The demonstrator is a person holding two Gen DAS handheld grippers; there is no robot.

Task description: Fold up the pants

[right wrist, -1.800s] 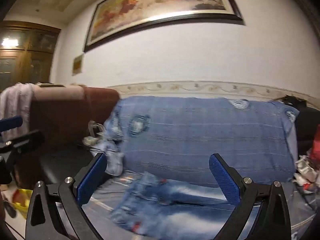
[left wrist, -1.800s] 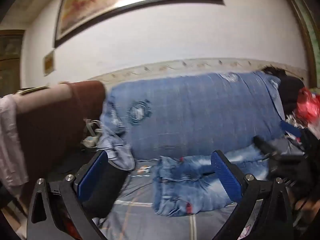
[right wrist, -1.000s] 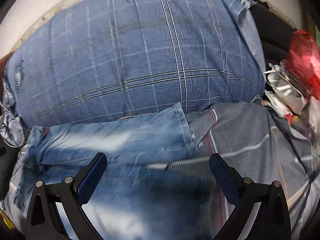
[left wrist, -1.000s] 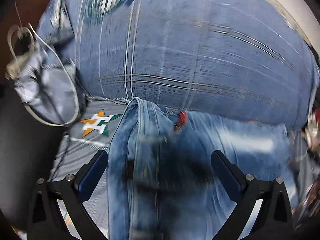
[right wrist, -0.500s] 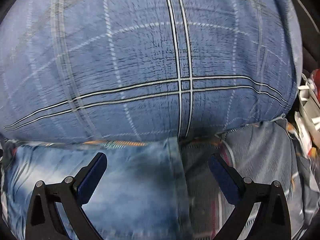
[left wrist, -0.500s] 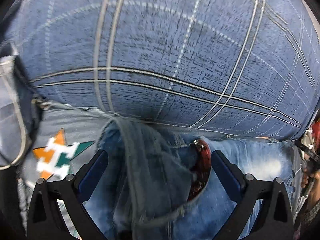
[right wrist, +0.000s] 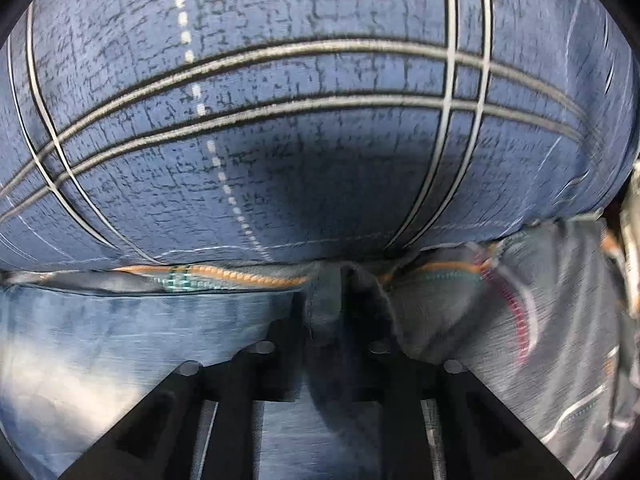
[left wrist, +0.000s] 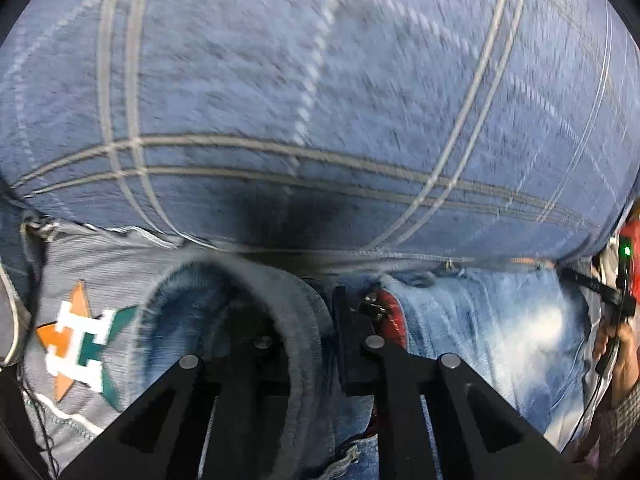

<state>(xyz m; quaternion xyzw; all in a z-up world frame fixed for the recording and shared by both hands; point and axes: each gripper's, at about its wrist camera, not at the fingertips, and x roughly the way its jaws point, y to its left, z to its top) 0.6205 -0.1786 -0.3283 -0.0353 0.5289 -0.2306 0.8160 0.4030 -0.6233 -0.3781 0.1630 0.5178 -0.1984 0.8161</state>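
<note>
1. Nearest: left gripper (left wrist: pixel 326 312), jaws just closed, now pinched on a bunched denim edge of the pants (left wrist: pixel 500 332) at the end w/ a red patch (left wrist: pixel 394 318) just beside the right-hand jaw.
2. Right gripper (right wrist: pixel 326 312), jaws also just closed, nipping a denim edge at the other end of the pants; some grey cloth seems caught alongside, can't tell for sure.
3. Pants lie lengthwise on the grey seat cover (left wrist: pixel 100 264) (orange/teal star logo), pushed up against the back cushion.
4. Far: blue plaid cushion cover (right wrist: pixel 320 140) fills the top of both views. At the left view's right edge, the person's other hand (left wrist: pixel 618 354) w/ its gripper.
5. Progress, my read: both ends grabbed, no fold made yet. Lift, fold over, smooth all left.
6. Count: 1 pants, 2 grippers, 1 seat cover, 1 cushion cover.
</note>
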